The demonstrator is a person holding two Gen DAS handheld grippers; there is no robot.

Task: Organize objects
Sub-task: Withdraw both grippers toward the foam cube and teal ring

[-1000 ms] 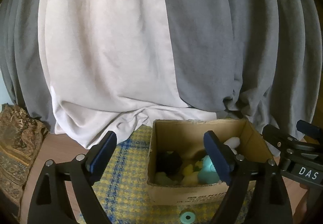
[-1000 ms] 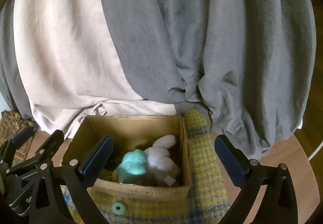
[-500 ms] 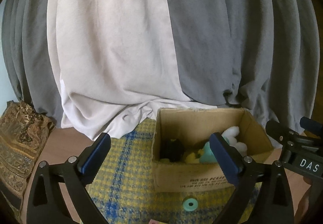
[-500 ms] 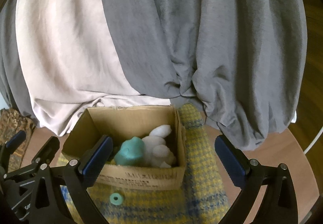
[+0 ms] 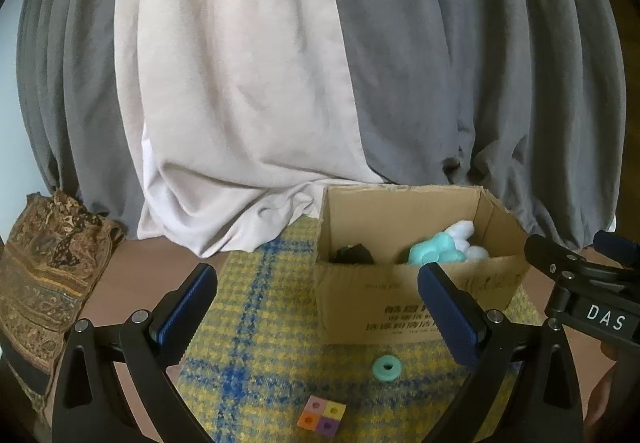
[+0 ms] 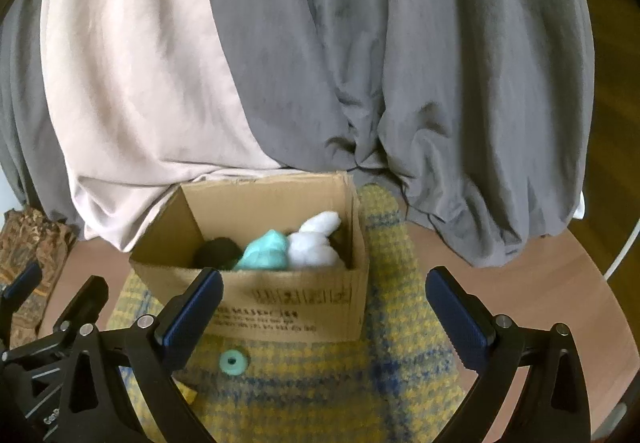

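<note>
The cardboard box [image 5: 416, 307] sits on a yellow-and-blue cloth [image 5: 260, 323] and holds a teal toy [image 5: 434, 249], a white toy [image 6: 314, 245] and something dark. In front of the box lie a teal ring [image 5: 386, 368] and a four-coloured block [image 5: 322, 415]. The left gripper [image 5: 316, 313], its jaws just opening, and the right gripper [image 6: 322, 313] both stand spread and empty.

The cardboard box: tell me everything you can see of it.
The cardboard box is plain brown corrugated card, open-topped, upright on the yellow-and-blue woven cloth. Dark print, unreadable here, marks its near wall. Inside lie a white plush toy, a teal soft toy and a dark item. Its back sits against the pale drape. Nothing grips it.
</note>
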